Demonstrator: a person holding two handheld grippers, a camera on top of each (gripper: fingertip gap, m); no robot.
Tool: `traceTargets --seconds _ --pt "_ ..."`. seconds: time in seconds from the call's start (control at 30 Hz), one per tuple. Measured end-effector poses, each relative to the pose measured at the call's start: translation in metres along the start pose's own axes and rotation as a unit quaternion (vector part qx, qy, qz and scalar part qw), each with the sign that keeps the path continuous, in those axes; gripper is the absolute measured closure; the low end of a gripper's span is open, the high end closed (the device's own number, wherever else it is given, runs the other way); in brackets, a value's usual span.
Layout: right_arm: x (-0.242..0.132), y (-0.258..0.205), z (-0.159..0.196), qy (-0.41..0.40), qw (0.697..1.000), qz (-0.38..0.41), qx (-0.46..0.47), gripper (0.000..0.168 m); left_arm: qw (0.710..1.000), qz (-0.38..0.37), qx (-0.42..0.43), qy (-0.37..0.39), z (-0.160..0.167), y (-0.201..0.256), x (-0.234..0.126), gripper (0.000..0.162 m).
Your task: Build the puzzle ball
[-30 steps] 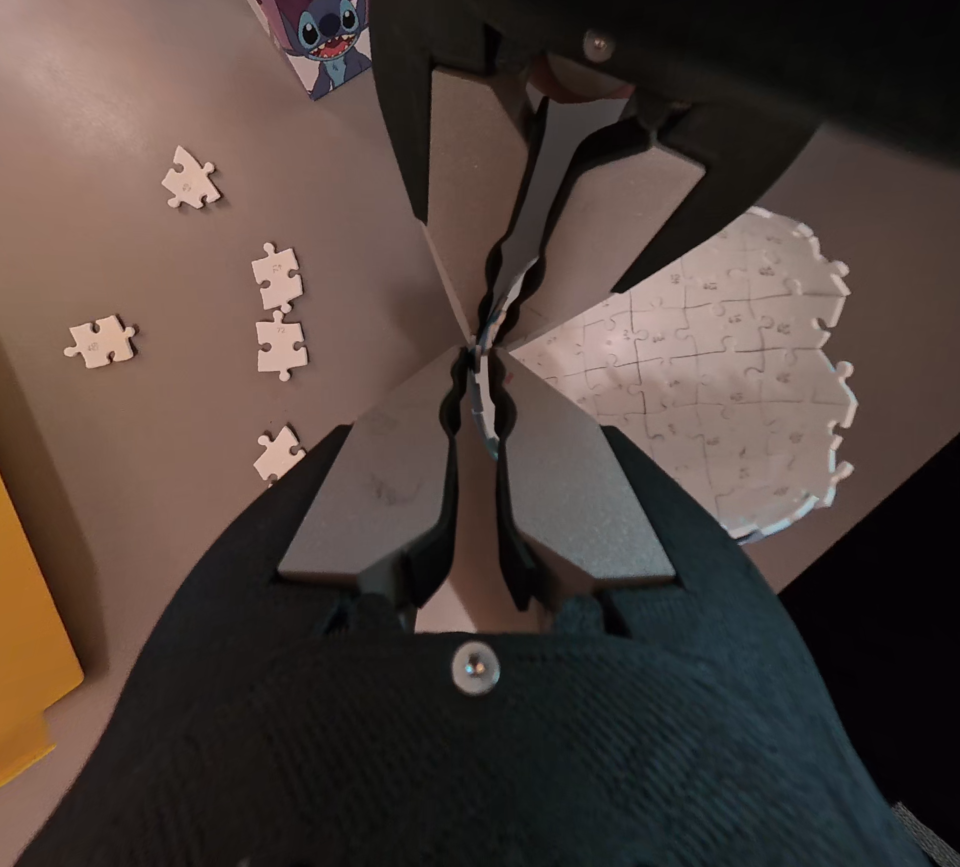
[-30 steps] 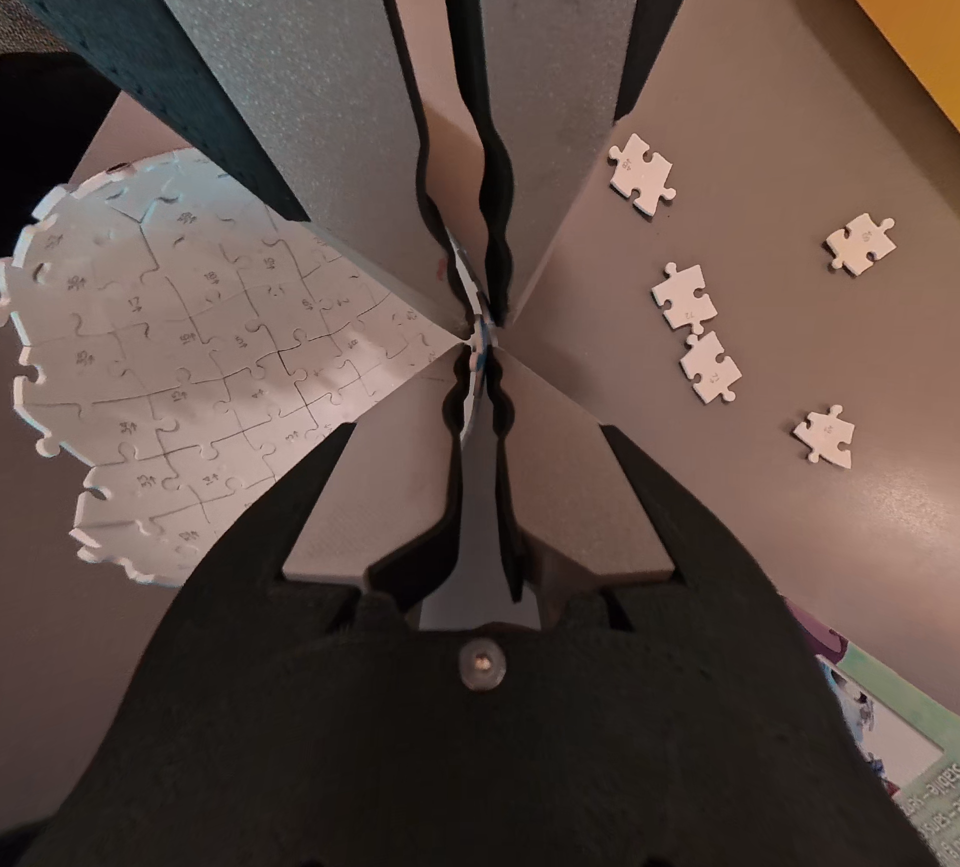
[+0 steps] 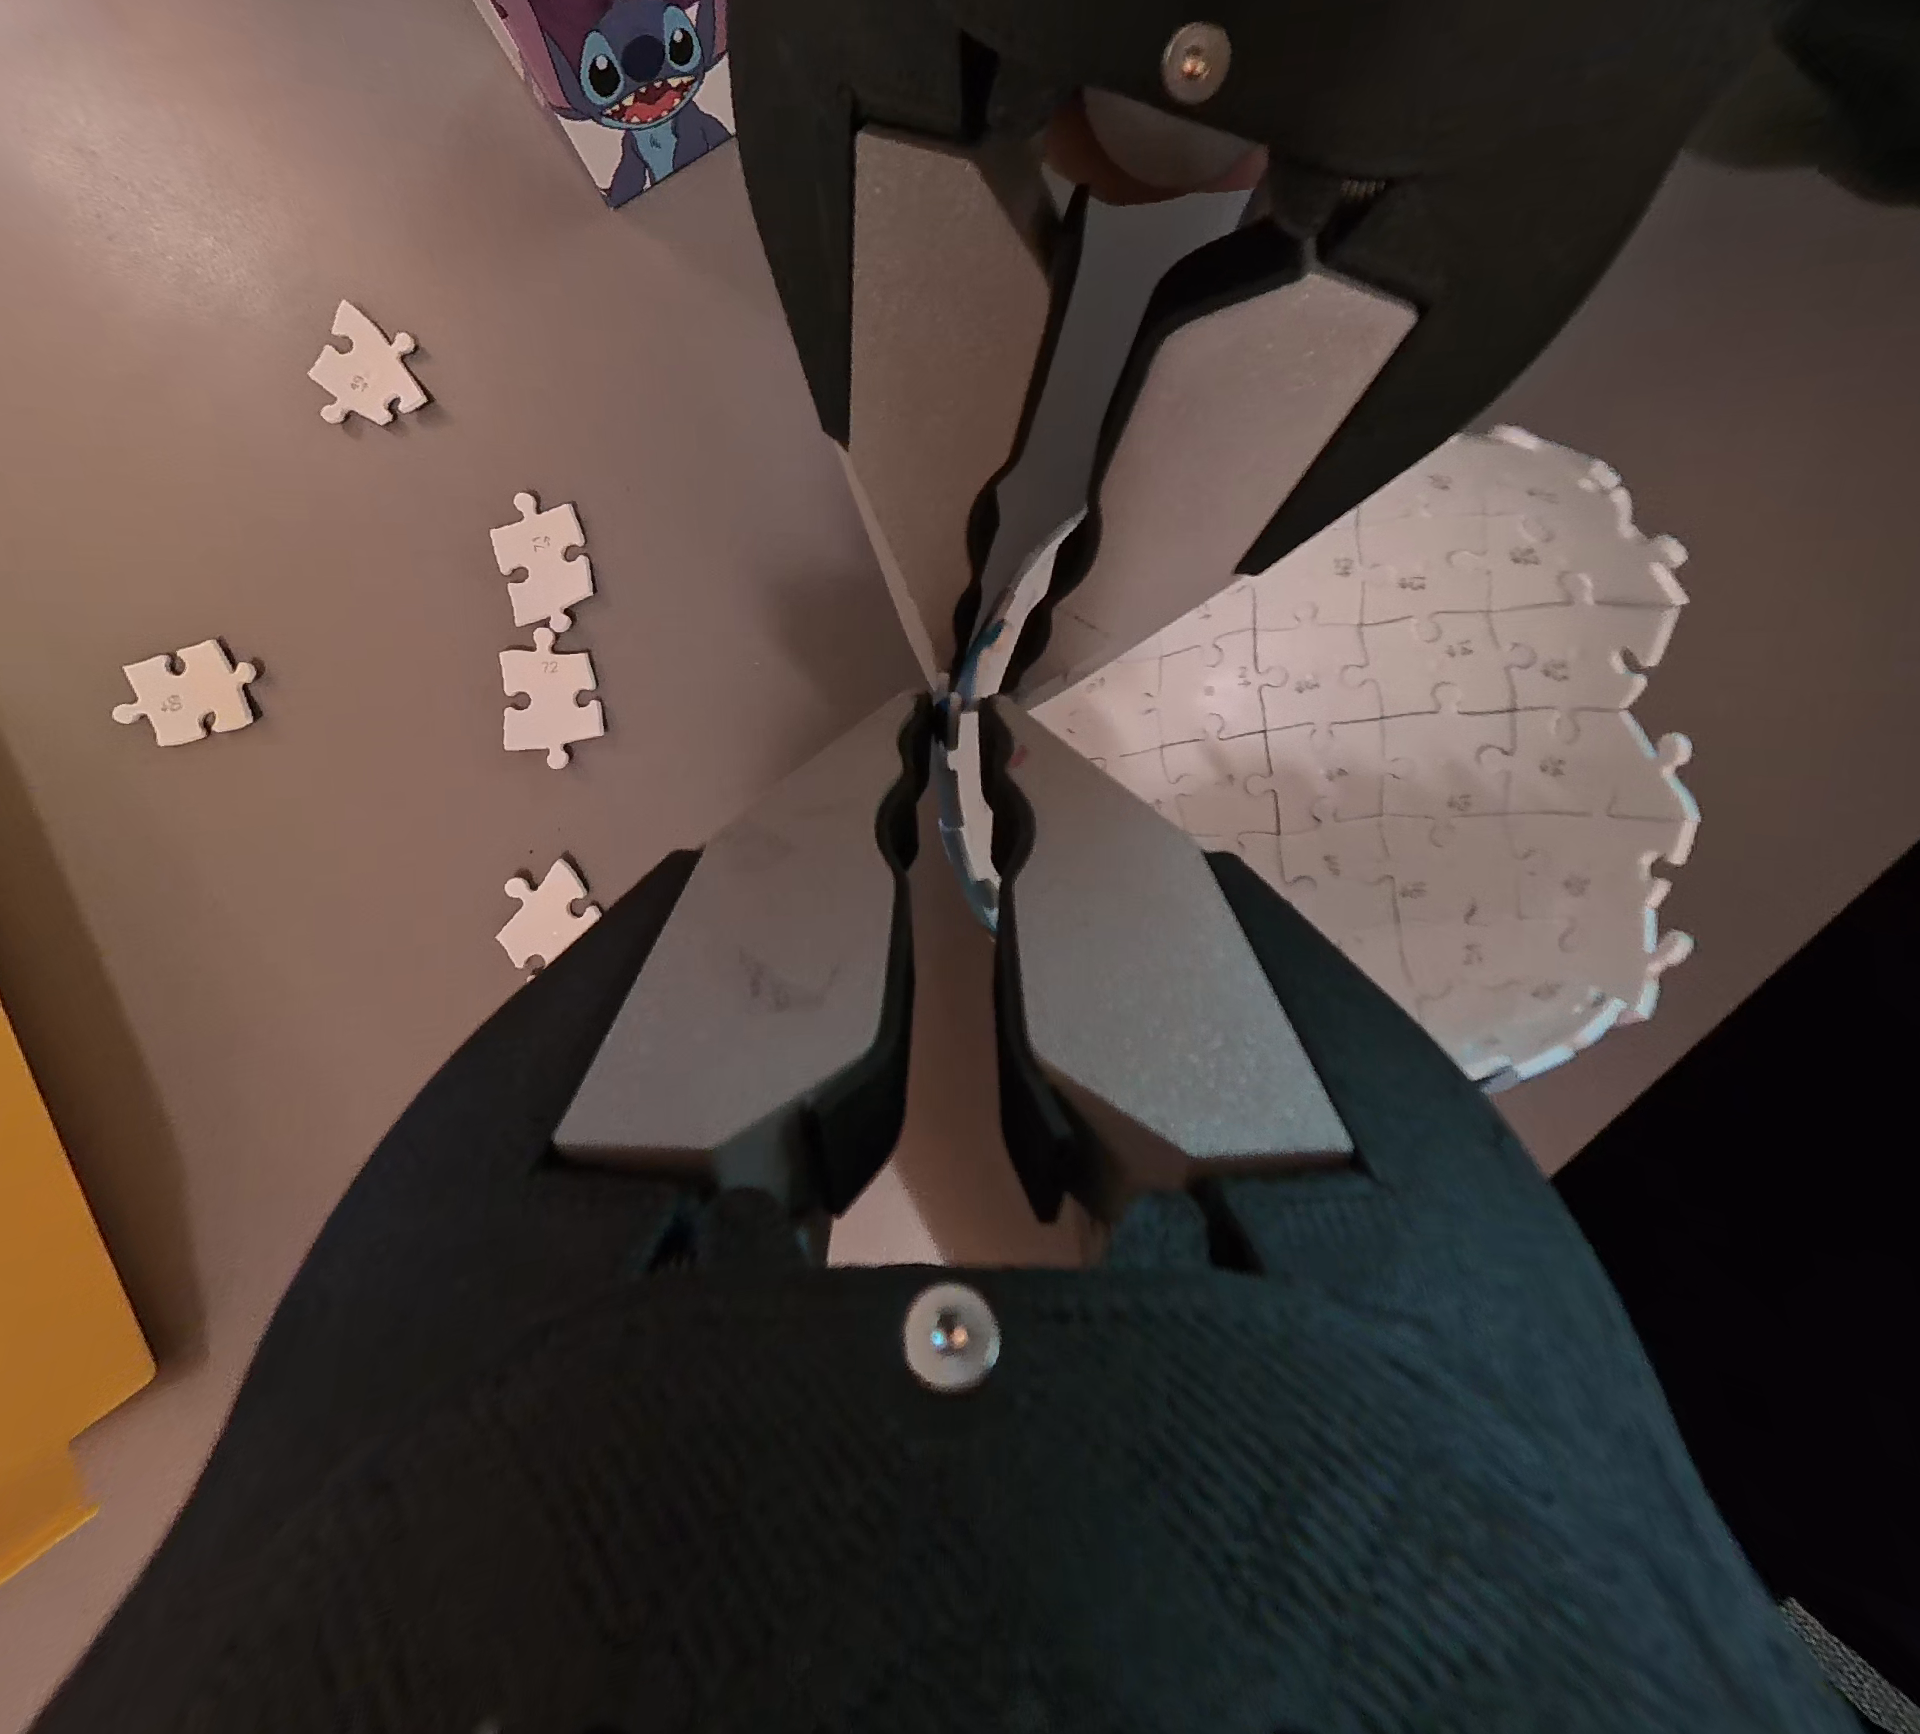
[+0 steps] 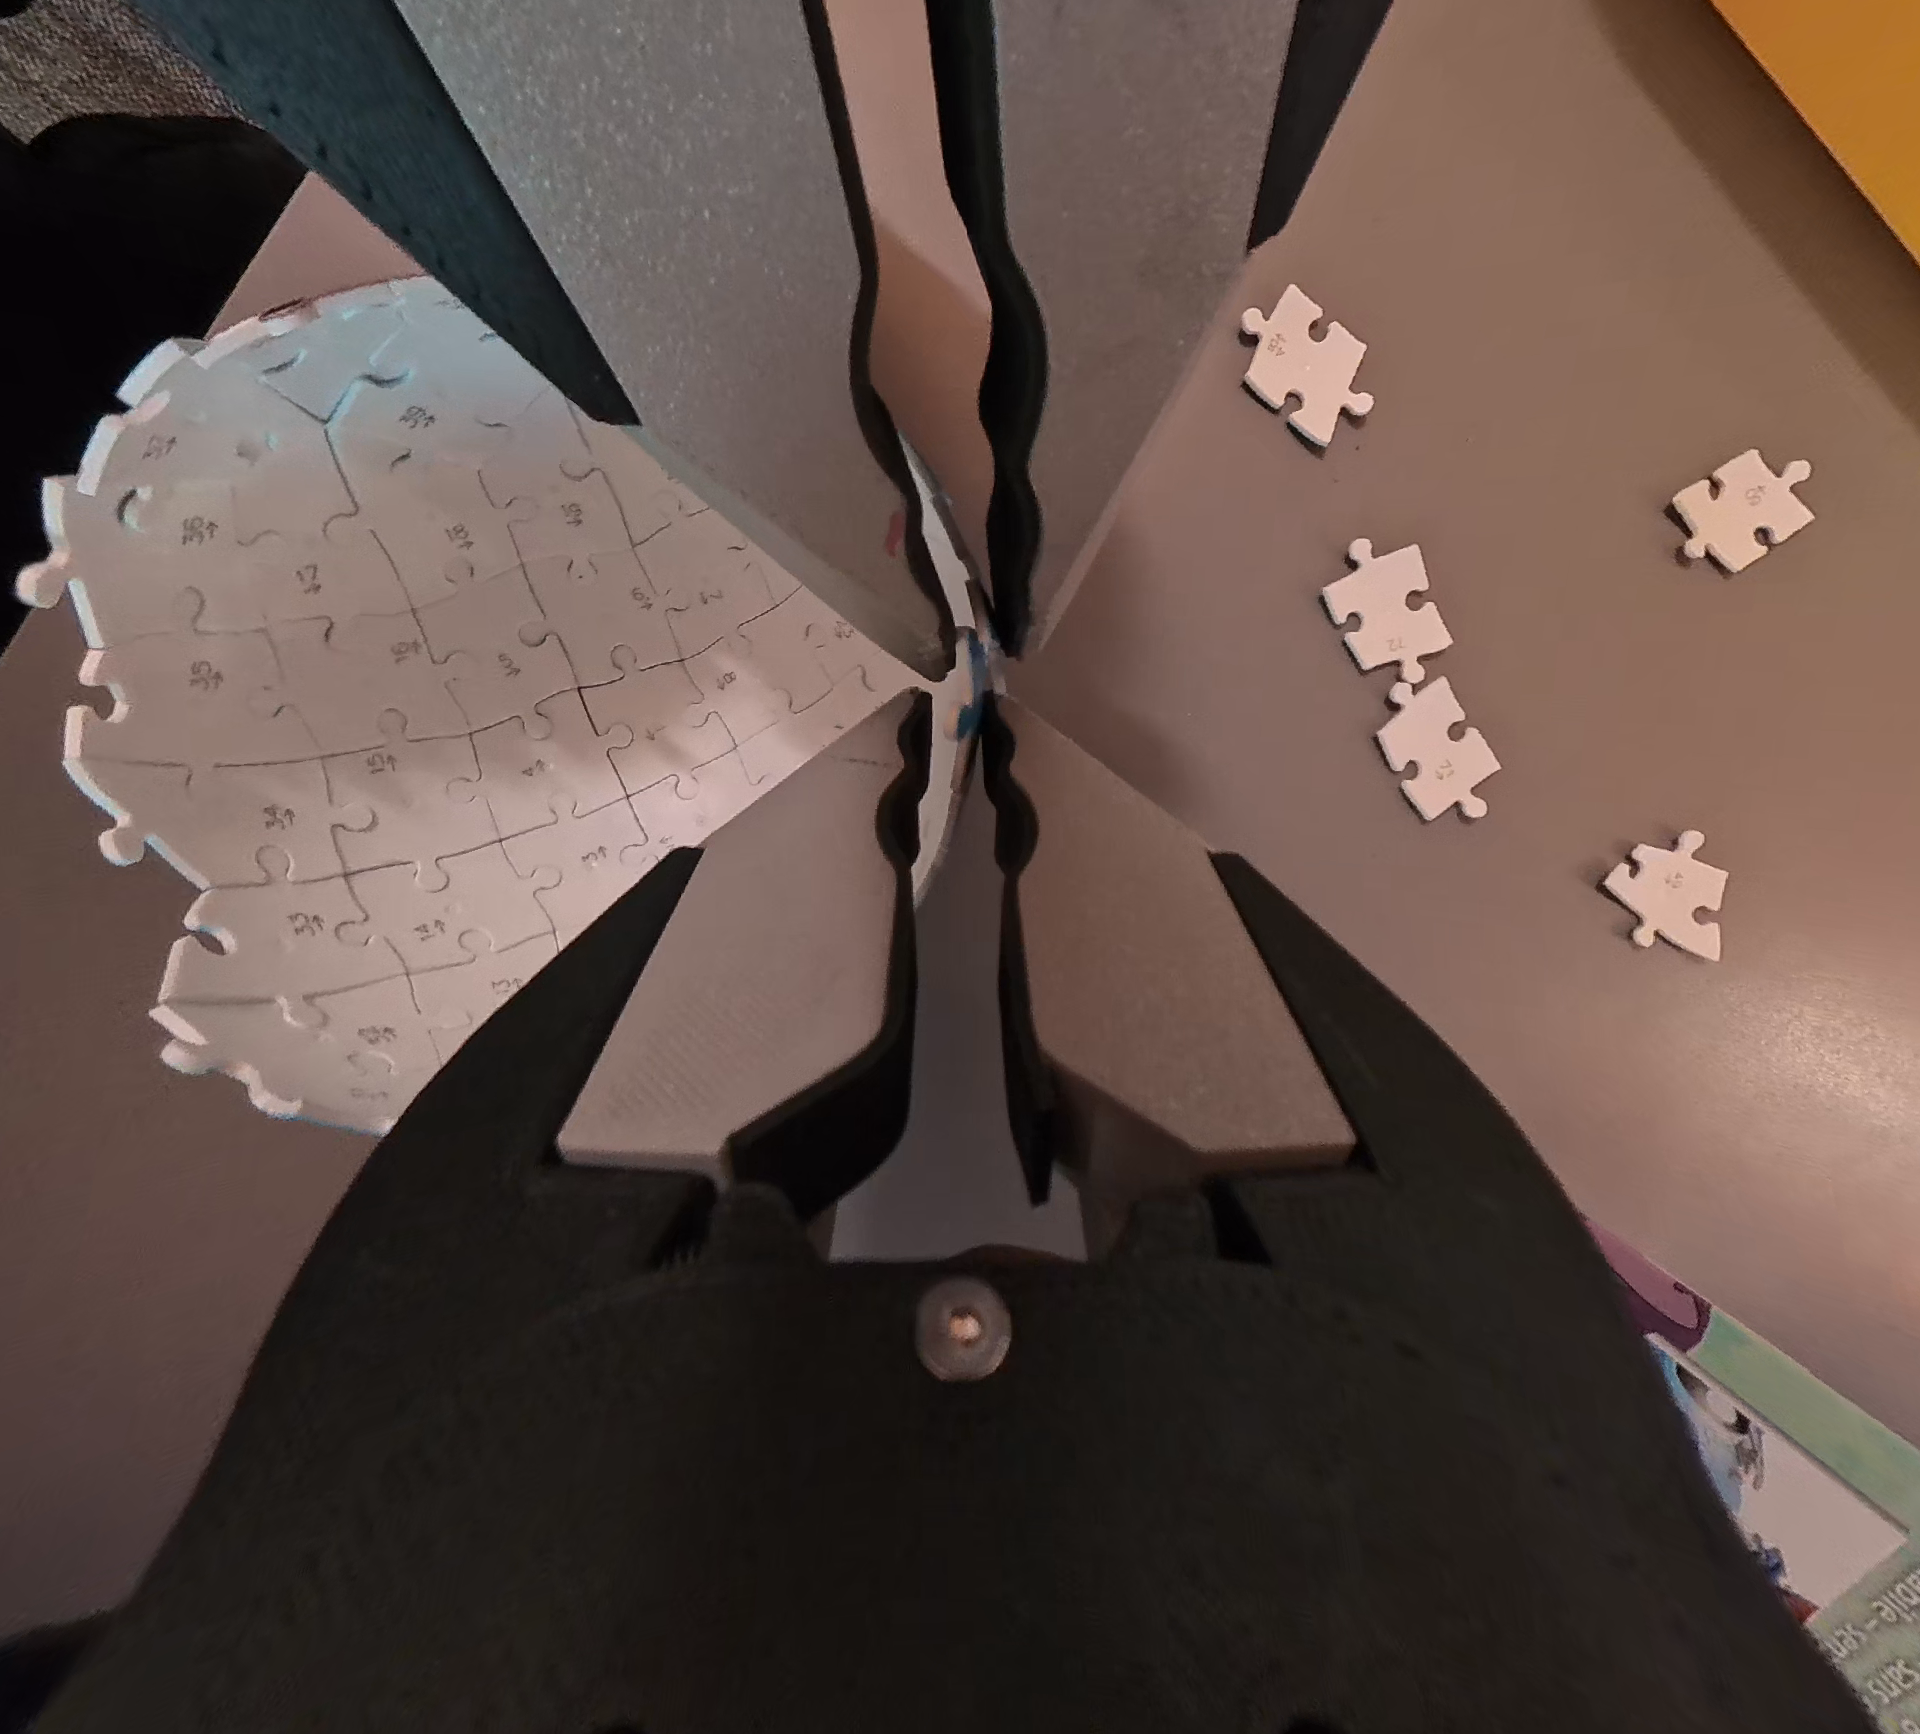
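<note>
Both tip to tip, left hand-held gripper point(image 3: 954, 728) and right hand-held gripper point(image 4: 961, 708) pinch the half-built puzzle ball point(image 3: 1455, 749) rim; shell at 3 o'clock in the left wrist view, loose pieces point(image 3: 545, 624) on table point(image 3: 260, 178) at 9.

Writing found on three kinds of item; wording not transcribed. Puzzle ball shell point(image 3: 1455, 749), right side of the left wrist view: each joined piece has a small dark numeral with an arrow on its white inner face. Five loose pieces point(image 3: 545, 557) on the table point(image 3: 260, 126), left: one small grey numeral on each white back. Cartoon-character box point(image 3: 613, 22), far left: short white lettering on a blue patch. Right wrist view, near right corner: more box lettering, cut off by the frame edge.
</note>
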State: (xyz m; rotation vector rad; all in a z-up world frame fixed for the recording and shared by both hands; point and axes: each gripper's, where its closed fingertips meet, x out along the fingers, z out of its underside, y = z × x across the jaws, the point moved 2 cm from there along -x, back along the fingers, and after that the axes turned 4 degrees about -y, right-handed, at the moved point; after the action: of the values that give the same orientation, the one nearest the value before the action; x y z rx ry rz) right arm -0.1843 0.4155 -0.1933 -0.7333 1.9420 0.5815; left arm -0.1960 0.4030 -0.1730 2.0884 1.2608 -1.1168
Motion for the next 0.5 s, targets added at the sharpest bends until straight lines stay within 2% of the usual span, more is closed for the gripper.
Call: traceTargets --seconds 0.33,0.5 --pt "-0.0017 -0.0024 0.0007 0.006 1.000 -0.010 0.002 0.162 1.000 0.010 -0.008 -0.002 0.0050 0.0005 0.0013 0.158" --pt "-0.0040 -0.0042 0.0014 0.021 0.999 -0.022 0.011 0.162 0.999 0.025 -0.015 0.028 0.0054 0.0015 0.0018 0.159"
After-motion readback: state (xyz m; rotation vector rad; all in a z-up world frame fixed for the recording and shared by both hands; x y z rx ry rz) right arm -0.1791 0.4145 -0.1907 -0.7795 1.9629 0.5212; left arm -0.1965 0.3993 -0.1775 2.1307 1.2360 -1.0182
